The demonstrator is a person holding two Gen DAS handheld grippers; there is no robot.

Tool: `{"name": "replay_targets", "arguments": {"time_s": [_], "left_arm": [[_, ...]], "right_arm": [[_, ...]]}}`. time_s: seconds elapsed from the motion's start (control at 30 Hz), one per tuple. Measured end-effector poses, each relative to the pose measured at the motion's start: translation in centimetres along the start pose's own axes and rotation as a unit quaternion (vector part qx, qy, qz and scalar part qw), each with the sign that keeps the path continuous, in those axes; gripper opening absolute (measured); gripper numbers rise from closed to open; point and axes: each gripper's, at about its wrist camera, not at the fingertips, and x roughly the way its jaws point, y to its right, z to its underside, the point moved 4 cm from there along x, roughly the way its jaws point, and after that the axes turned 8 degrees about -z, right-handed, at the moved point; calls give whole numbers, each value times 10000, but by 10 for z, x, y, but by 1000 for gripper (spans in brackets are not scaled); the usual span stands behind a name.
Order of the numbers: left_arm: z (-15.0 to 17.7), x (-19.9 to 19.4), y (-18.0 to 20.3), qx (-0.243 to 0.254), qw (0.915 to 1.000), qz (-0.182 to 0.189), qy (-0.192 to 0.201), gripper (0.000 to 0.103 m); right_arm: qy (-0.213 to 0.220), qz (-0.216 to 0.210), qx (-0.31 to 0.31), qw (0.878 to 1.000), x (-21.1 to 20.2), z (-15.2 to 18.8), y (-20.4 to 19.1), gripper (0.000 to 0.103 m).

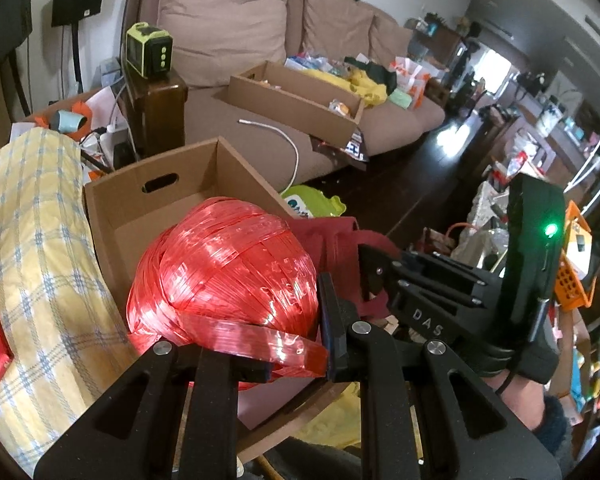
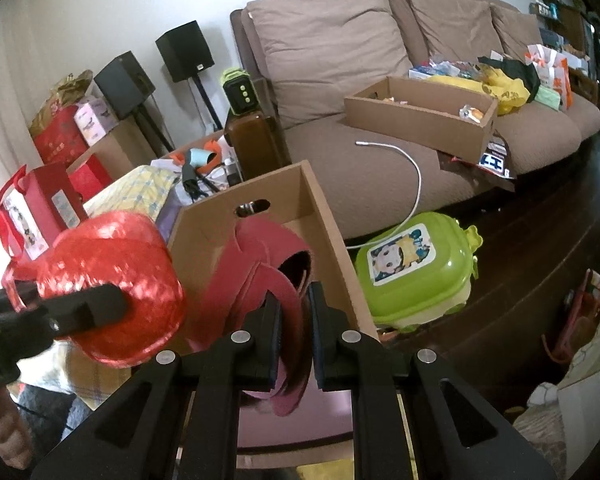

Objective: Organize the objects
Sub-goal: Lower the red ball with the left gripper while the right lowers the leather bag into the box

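A lived-in home living room. A long taupe fabric sofa (image 2: 380,152) with loose back cushions fills the upper centre; black speakers on stands (image 2: 184,50) stand against the white wall at upper left; dark wooden flooring (image 2: 540,240) runs along the right, with bags, gift boxes and cardboard boxes scattered about.

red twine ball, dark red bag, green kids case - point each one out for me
red twine ball (image 1: 224,276), left wrist view, middle of the wound strands
dark red bag (image 2: 260,264), right wrist view, its folded fabric
green kids case (image 2: 416,276), right wrist view, lid below the sticker
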Motion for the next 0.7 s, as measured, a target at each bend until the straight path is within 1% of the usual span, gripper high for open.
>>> {"name": "replay_targets", "arguments": {"time_s": [0.07, 0.17, 0.27, 0.33, 0.5, 0.7], "left_arm": [[2, 2, 1, 13, 10000, -33, -52, 16], [7, 6, 1, 43, 9998, -83, -188, 16], [15, 12, 3, 132, 9988, -184, -426, 16], [21, 19, 4, 212, 9974, -223, -653, 16], [34, 32, 10, 343, 9940, -155, -1031, 16], [45, 41, 18, 468, 9915, -168, -1206, 16]], "right_arm": [[-64, -2, 1, 10000, 2, 1, 0, 11], [-200, 111, -68, 9997, 5, 4, 0, 9], [-152, 31, -19, 9999, 4, 3, 1, 9], [-155, 4, 24, 9999, 4, 3, 3, 8], [-247, 99, 155, 9995, 7, 5, 9, 8], [-304, 167, 300, 9989, 8, 7, 16, 8]]}}
